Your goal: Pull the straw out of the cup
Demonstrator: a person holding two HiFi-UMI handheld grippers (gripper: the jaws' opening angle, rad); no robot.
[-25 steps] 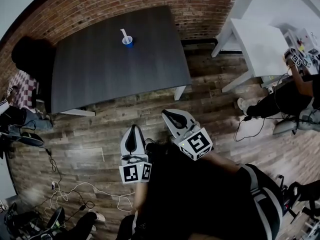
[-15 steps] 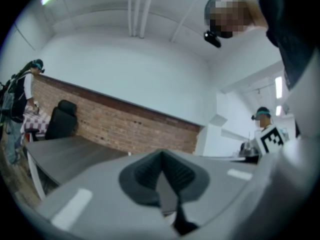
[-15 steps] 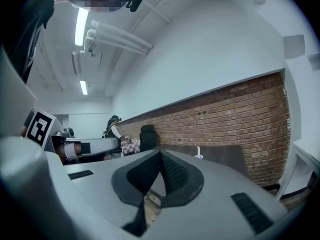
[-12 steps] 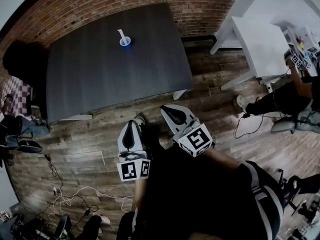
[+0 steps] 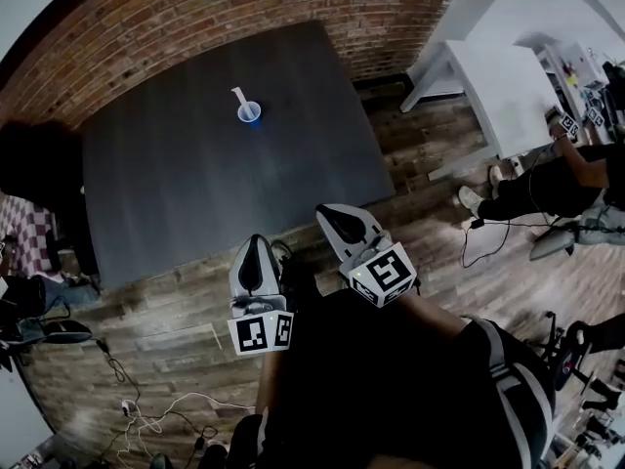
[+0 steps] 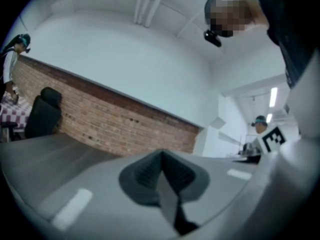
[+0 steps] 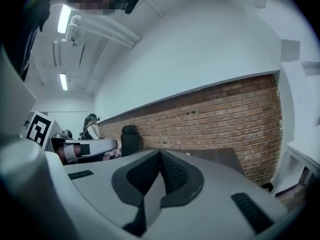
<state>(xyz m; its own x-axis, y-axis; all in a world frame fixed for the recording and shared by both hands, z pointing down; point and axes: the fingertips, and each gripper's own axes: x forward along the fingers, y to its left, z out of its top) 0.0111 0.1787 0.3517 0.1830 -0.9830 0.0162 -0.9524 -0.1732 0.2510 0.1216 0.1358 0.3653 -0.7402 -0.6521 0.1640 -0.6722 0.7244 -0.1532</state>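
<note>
Straw leans from the blue cup far across the desk. It looks light, thin and probably crushable, so its exposed upper end suits a gentle pinch. Left gripper and right gripper sit closed and empty, well short.

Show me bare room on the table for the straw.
The table is bare everywhere except its far middle, where the blue cup stands with the straw in it. Widest patch: between cup and near edge.
</note>
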